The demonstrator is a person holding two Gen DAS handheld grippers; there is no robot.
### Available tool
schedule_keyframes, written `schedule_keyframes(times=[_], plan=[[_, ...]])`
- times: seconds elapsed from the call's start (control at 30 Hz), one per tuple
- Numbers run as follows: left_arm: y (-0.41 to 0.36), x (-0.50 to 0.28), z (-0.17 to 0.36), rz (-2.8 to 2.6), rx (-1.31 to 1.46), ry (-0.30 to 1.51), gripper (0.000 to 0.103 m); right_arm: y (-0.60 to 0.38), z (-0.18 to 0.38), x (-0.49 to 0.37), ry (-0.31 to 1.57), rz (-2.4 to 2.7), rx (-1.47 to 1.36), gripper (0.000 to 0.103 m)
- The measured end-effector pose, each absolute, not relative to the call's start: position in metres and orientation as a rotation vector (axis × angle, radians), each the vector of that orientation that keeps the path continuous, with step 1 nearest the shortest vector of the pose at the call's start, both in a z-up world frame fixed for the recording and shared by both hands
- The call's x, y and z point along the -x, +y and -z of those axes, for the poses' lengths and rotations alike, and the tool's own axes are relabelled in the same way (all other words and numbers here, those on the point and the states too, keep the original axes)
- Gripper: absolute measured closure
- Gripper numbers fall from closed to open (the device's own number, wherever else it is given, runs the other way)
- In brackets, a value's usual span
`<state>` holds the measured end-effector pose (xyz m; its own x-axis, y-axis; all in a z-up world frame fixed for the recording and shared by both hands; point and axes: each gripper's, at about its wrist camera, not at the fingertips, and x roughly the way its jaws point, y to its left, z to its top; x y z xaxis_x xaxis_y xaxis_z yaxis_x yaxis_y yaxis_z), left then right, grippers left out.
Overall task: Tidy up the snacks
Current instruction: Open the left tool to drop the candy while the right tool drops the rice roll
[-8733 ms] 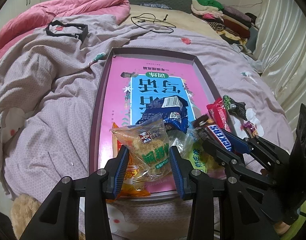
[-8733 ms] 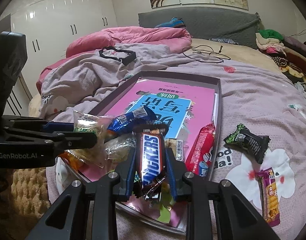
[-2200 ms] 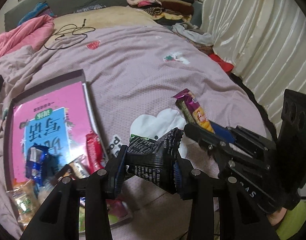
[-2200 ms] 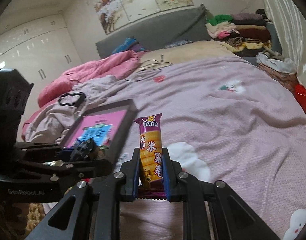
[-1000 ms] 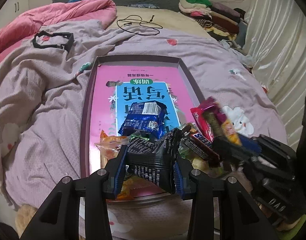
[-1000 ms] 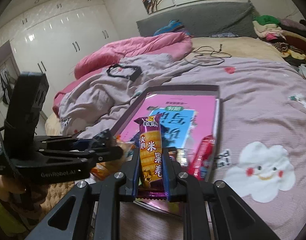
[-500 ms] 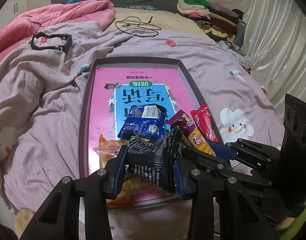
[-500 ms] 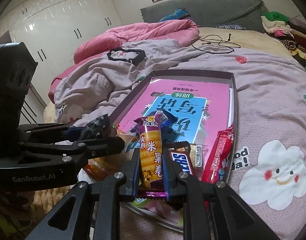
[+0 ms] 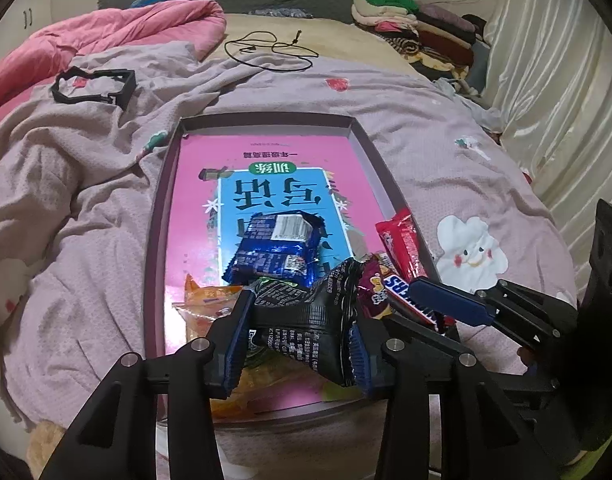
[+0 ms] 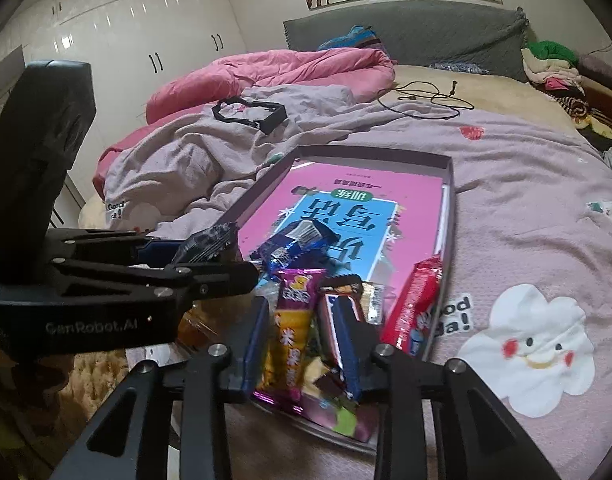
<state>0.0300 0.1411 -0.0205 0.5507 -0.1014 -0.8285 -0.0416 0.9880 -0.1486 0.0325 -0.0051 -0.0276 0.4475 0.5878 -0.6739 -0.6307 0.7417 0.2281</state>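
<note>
A shallow purple tray (image 9: 265, 120) (image 10: 370, 152) with a pink and blue printed sheet inside lies on the bed. At its near end lie a blue packet (image 9: 277, 248) (image 10: 297, 240), a red bar (image 9: 402, 240) (image 10: 414, 304), a Snickers bar (image 9: 406, 292) (image 10: 334, 312) and an orange packet (image 9: 209, 300). My left gripper (image 9: 297, 344) hangs over that pile, its jaws opening, its pads still touching a black snack packet (image 9: 306, 312) (image 10: 205, 244). My right gripper (image 10: 303, 344) is opening; the purple and yellow bar (image 10: 289, 336) (image 9: 376, 292) leans blurred between the jaws, clear of the right pad.
A black frame-shaped object (image 9: 93, 88) and a black cable (image 9: 269, 52) lie on the lilac bedspread beyond the tray. A pink duvet (image 9: 105, 36) is bunched at the far left. Folded clothes (image 9: 418, 28) are stacked at the far right beside a curtain (image 9: 566, 80).
The right jaws have parted and the purple and yellow bar has sunk and tilted onto the snacks in the tray. The left gripper keeps the black packet, its jaws slightly wider.
</note>
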Motion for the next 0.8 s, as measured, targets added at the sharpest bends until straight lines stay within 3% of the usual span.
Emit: schedule_keyframes(times=[0.2, 0.8], plan=[[0.135, -0.031, 0.022, 0.048, 0.152, 0.993, 0.049, -0.017, 0.026, -0.033, 0.814, -0.737, 0.042, 0.069], [0.133, -0.027, 0.012, 0.061, 0.168, 0.958, 0.03, -0.038, 0.015, -0.036, 0.786, -0.653, 0.004, 0.05]])
